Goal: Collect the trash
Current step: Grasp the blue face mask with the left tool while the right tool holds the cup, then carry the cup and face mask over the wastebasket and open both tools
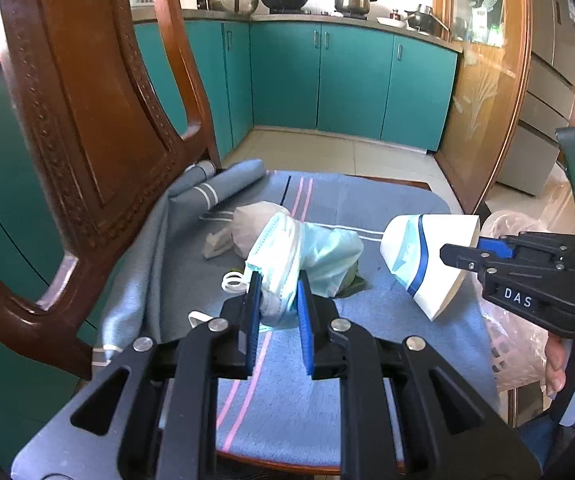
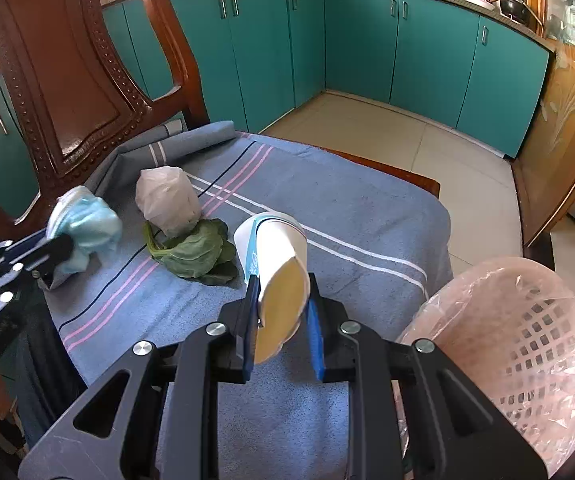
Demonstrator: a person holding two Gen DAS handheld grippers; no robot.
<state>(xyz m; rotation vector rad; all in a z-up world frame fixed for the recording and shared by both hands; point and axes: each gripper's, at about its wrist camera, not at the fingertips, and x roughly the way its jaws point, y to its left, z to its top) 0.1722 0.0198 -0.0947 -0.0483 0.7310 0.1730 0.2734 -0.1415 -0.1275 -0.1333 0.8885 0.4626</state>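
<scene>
Between the left claw [image 1: 279,296] pads sits a crumpled blue face mask [image 1: 287,256], clamped above the cloth-covered chair seat [image 2: 367,208]. Beside it, the right claw [image 2: 281,300] grips a paper cup [image 2: 279,256], seemingly squashed; a lined basket [image 2: 527,320] stands just right.

A crumpled pale-blue face mask [image 1: 287,256] with white ear loops is pinched between blue pads, lifted above the blue striped cloth. A white paper cup [image 2: 277,256] with a blue band is held tilted, mouth squashed. A crumpled white plastic bag [image 2: 167,200] rests on a green leaf [image 2: 197,254]. A pink plastic-lined mesh basket [image 2: 527,344] stands beside the chair.
</scene>
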